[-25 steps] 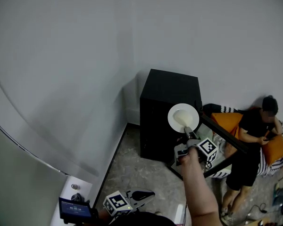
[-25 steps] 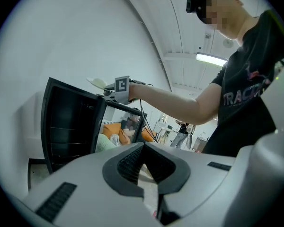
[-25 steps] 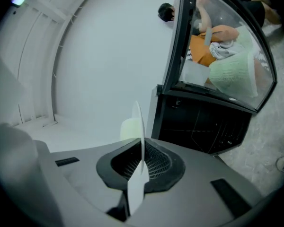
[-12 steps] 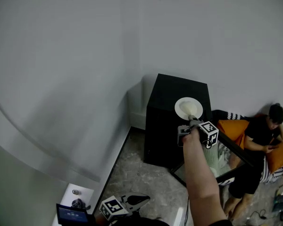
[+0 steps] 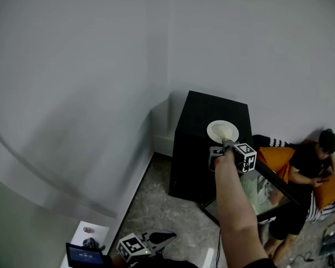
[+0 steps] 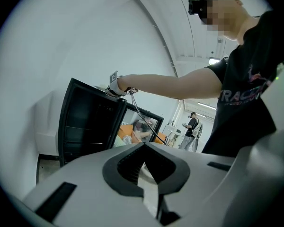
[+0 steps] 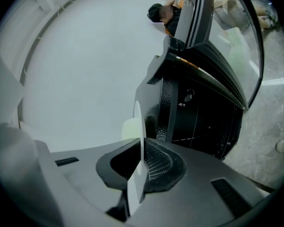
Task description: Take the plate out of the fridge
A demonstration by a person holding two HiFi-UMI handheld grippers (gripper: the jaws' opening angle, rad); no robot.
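Since a second ago: the plate (image 5: 222, 130) has gone from the fridge's upper front edge, by the door hinge, to above the front right part of the fridge (image 5: 198, 161) top. I cannot tell whether it rests there or hangs just over it. The right gripper (image 5: 228, 143) is still clamped on the plate's near rim. In the right gripper view the plate (image 7: 138, 126) stands edge-on between the pads, with the right gripper (image 7: 141, 162) closed tight on it. The left gripper (image 5: 166, 237) has stayed at the bottom of the head view with its jaws together and nothing between them. The left gripper view shows the left gripper (image 6: 143, 167) the same way.

Edges and room: the glass door (image 5: 271, 186) hangs open to the lower right, under my forearm. The back of the fridge top lies bare behind the plate, up to the wall (image 5: 72, 94). Left of the fridge is a strip of floor (image 5: 162, 205) running along the wall. A seated person (image 5: 307, 169) sits at the right edge of the frame, just past the door.
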